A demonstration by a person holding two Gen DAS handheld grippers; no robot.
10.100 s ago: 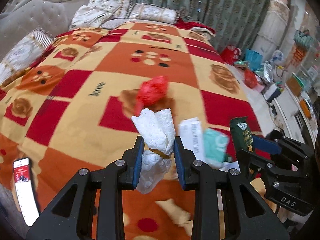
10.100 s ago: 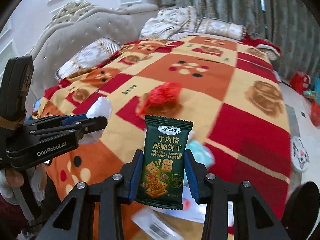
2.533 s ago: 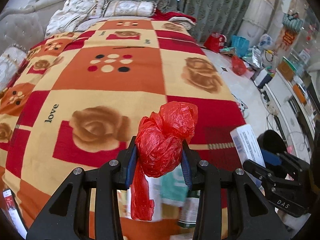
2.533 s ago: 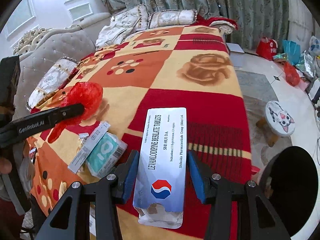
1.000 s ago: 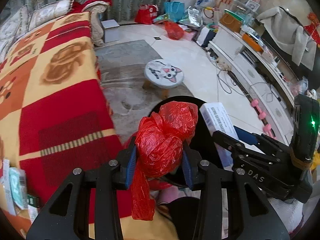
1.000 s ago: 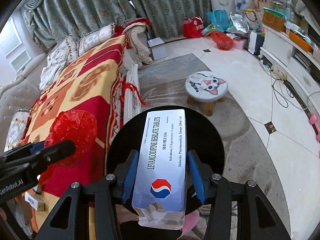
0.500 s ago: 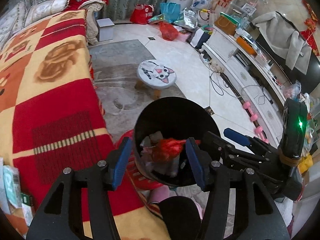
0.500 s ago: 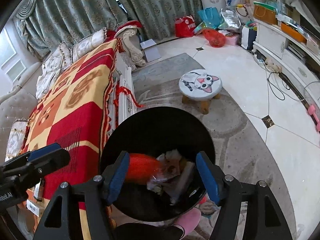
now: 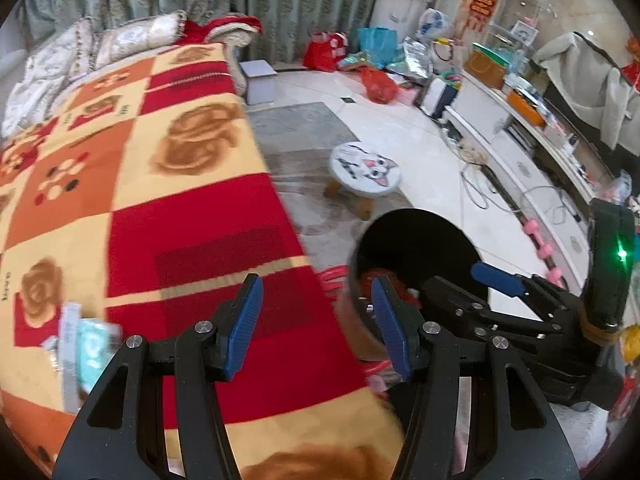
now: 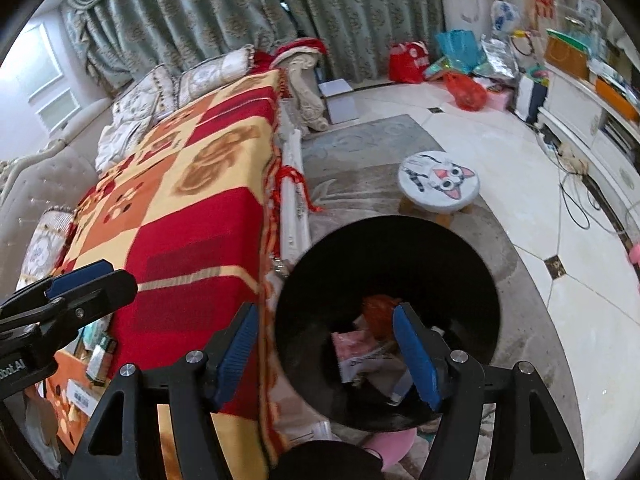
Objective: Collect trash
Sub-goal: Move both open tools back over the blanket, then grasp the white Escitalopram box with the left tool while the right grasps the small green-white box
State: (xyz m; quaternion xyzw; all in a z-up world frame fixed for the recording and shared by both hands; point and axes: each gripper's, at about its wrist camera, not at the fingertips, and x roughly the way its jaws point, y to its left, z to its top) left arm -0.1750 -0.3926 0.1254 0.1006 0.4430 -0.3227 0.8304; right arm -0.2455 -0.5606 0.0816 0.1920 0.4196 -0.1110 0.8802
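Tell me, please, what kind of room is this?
Probably a home living room: a sofa under a red and yellow blanket, heavy curtains, and a small cat-face stool on the tiled floor.

Green curtains [image 10: 208, 20], tiled floor [image 10: 580, 280], perhaps a rug [image 10: 360, 152].

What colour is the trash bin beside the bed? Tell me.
Black, inside and out. The trash bin shows best in the right wrist view.
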